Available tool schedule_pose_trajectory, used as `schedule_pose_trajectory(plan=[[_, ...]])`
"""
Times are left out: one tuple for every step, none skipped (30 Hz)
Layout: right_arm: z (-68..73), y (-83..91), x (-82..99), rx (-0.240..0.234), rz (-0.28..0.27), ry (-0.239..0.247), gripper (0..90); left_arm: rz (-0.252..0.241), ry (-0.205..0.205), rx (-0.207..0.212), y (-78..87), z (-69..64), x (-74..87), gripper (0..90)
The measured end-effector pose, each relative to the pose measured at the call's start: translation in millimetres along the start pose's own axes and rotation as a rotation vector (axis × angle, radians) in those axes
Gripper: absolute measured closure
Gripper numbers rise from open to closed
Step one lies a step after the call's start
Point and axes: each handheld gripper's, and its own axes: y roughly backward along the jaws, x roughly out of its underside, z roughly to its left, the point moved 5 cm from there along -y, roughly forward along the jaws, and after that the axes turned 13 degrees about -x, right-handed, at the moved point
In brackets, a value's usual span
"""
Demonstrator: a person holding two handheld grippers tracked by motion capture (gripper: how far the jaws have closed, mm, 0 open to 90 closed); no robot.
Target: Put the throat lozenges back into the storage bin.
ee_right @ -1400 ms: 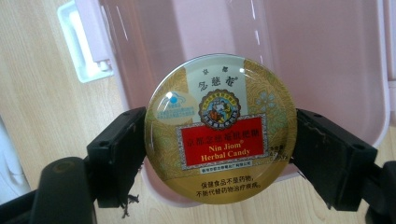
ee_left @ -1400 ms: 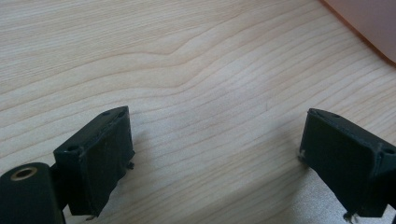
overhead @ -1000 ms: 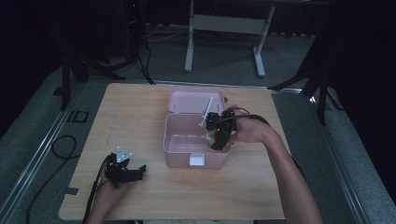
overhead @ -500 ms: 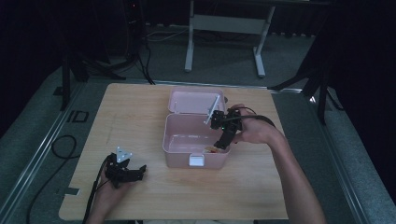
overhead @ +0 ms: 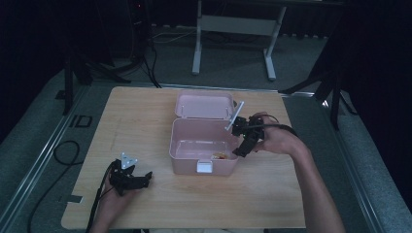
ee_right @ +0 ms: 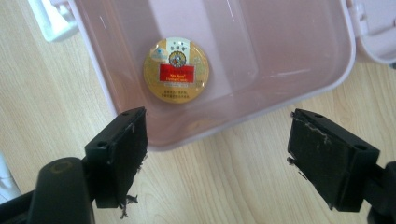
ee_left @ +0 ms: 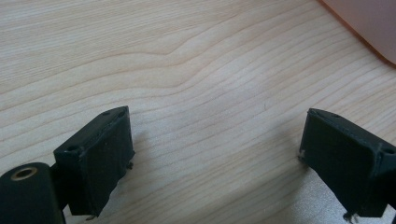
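A round gold tin [ee_right: 176, 70] was seen lying flat inside the open pink box [overhead: 184, 151], toward its 4 o'clock corner. The right gripper [ee_right: 217, 161] was held above the box's rim, jaws apart and empty. The left gripper [ee_left: 217, 161], jaws apart, was rested on the table [overhead: 145, 121] at 8 o'clock. The box could be knocked by a low jaw.

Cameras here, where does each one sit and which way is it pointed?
High view: above the person's side, looking forward and down on the table; both forearms and each hand-held gripper show.
Left gripper view: rides the left hand-held gripper, facing bare wood between its open jaws.
Right gripper view: rides the right hand-held gripper, facing the pink box holding a gold tin.
Shared: the box, high and right.
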Motion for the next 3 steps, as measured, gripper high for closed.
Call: schedule_pose_trajectory(plan=[[-0.4,0.4,3.6,0.003,-0.006,-0.004,19.8,0.0,0.0,0.0,0.0,0.0,0.0,9.9],[-0.2,0.8,5.4,0.004,-0.011,-0.011,19.8,0.0,0.0,0.0,0.0,0.0,0.0,9.9],[-0.2,0.8,5.4,0.004,-0.011,-0.011,19.8,0.0,0.0,0.0,0.0,0.0,0.0,9.9]])
